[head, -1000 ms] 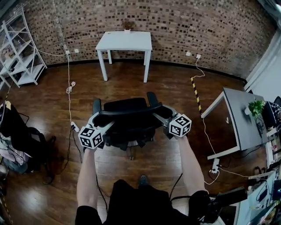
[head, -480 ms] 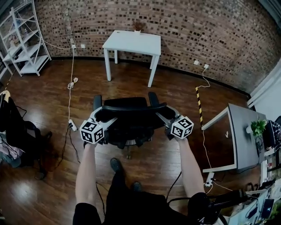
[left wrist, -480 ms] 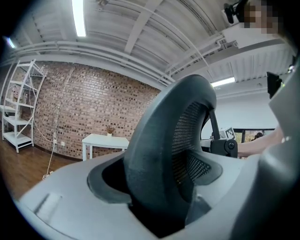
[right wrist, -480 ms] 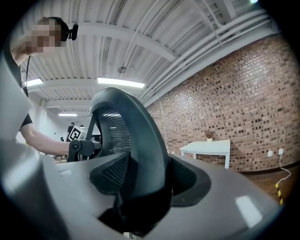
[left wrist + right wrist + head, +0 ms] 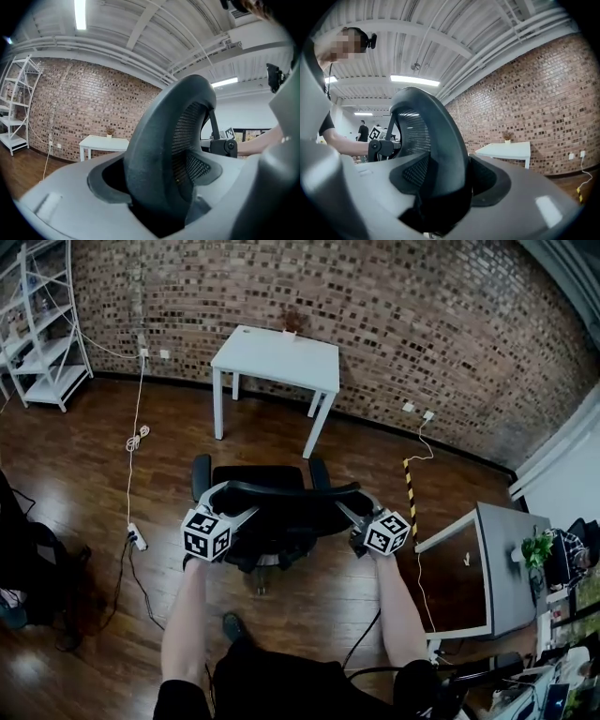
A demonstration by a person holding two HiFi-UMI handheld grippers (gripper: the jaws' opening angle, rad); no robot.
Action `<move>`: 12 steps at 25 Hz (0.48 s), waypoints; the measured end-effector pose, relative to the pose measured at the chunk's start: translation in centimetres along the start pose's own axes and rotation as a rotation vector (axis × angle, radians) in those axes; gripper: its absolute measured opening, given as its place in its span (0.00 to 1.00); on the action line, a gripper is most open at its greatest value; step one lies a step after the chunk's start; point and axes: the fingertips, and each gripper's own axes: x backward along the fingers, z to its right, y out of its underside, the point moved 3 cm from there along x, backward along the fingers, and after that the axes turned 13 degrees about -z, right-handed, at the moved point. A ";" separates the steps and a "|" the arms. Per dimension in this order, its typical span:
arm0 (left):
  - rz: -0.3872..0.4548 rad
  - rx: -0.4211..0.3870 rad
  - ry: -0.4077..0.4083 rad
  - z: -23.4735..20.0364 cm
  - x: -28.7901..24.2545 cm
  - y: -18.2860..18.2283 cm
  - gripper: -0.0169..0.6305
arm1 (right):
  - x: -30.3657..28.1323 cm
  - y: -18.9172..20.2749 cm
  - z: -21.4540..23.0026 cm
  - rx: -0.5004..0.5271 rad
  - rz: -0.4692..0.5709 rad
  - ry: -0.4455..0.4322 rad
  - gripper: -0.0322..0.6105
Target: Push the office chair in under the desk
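Observation:
A black office chair stands on the wood floor, its seat facing the white desk by the brick wall. My left gripper is shut on the left end of the backrest's top rim, and my right gripper is shut on the right end. In the left gripper view the black mesh backrest edge sits between the grey jaws, with the desk behind it. The right gripper view shows the same backrest clamped between its jaws and the desk beyond.
A white shelf rack stands at the far left. A cable and power strip lie on the floor left of the chair. A grey desk with a plant is at the right, with yellow-black floor tape near it.
The chair and both grippers have moved forward toward the white desk, which is now nearer. The person has stepped after it. Both grips are unchanged.

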 end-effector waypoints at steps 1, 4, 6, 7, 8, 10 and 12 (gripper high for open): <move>-0.003 0.004 0.001 -1.1 -0.6 -0.3 0.74 | -0.9 -0.5 0.7 0.001 -0.001 -0.004 0.43; -0.011 0.012 0.002 -4.2 -3.0 -1.1 0.74 | -3.5 -1.8 3.3 -0.007 -0.005 -0.014 0.43; -0.018 0.008 0.003 -6.2 -4.8 -1.9 0.74 | -5.2 -2.6 5.3 -0.013 0.002 -0.011 0.43; -0.021 0.006 0.005 -7.3 -5.7 -2.3 0.74 | -6.0 -3.0 6.2 -0.014 0.006 -0.010 0.43; -0.024 0.006 0.007 -8.3 -6.4 -2.7 0.74 | -7.0 -3.4 7.1 -0.014 0.008 -0.007 0.43; -0.031 0.008 0.015 -10.5 -7.8 -3.4 0.74 | -8.9 -4.1 8.6 -0.014 0.012 0.001 0.43; -0.036 0.009 0.025 -12.6 -9.1 -3.7 0.74 | -10.6 -4.7 9.8 -0.020 0.009 0.015 0.43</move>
